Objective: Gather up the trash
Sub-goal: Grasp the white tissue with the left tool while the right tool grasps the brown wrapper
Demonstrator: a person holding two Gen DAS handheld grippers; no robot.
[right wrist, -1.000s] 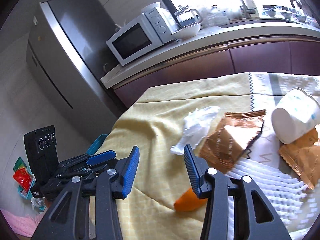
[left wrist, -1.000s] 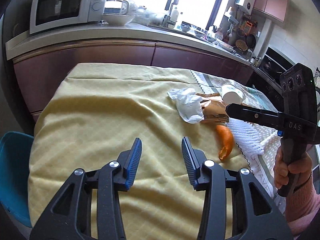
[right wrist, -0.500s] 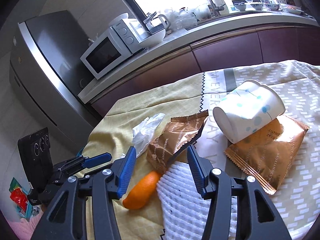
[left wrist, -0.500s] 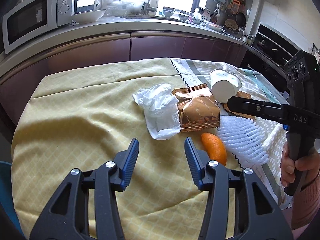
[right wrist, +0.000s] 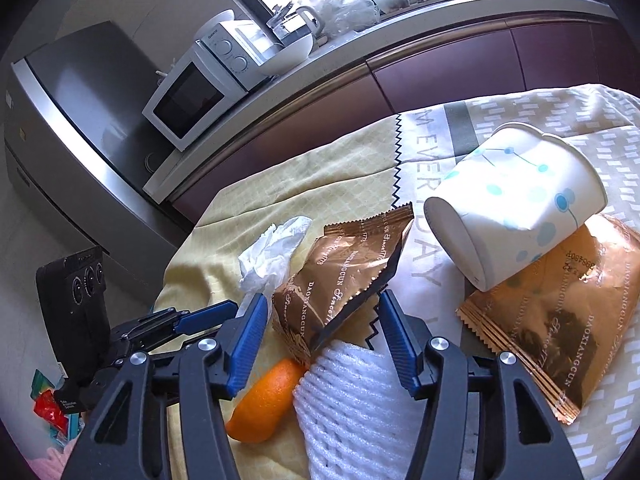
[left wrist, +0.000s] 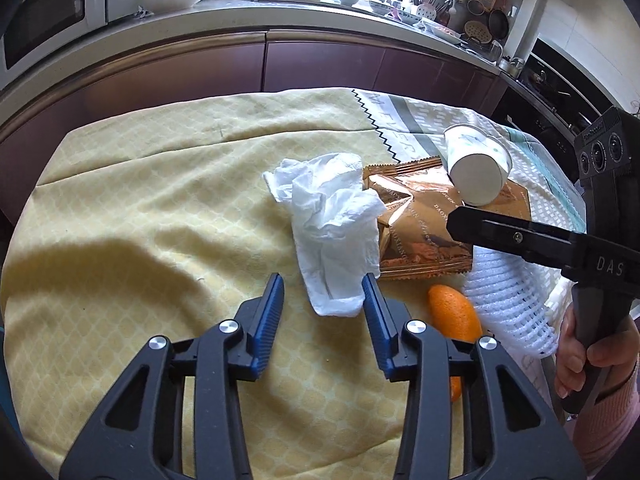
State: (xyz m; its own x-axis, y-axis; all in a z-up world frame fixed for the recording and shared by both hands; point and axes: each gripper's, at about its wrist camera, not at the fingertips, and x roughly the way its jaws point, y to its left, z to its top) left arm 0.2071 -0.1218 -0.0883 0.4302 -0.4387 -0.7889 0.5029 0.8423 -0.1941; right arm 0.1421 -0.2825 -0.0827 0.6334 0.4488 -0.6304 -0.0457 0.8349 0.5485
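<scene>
The left gripper hangs low over the yellow checked tablecloth. Its blue-padded jaws have just been closing, yet they are released: the near tip of the crumpled white paper tissue lies between them and the pads do not press it. The right gripper also holds nothing; its jaws have just been opening, and the lower corner of the puffed copper-coloured foil snack wrapper sits in the gap, not squeezed.

All trash is gathered around this wrapper. Nearest, just in front of it, lie the curved piece of orange peel and the white foam fruit net, side by side and touching the wrapper's near edge. To its left the tissue leans against it. To its right a second, flat copper foil wrapper lies on the grey-and-white patterned cloth, and the white paper cup with blue dots, tipped on its side, rests partly on that flat wrapper.

Far behind, a white microwave stands on the counter.
</scene>
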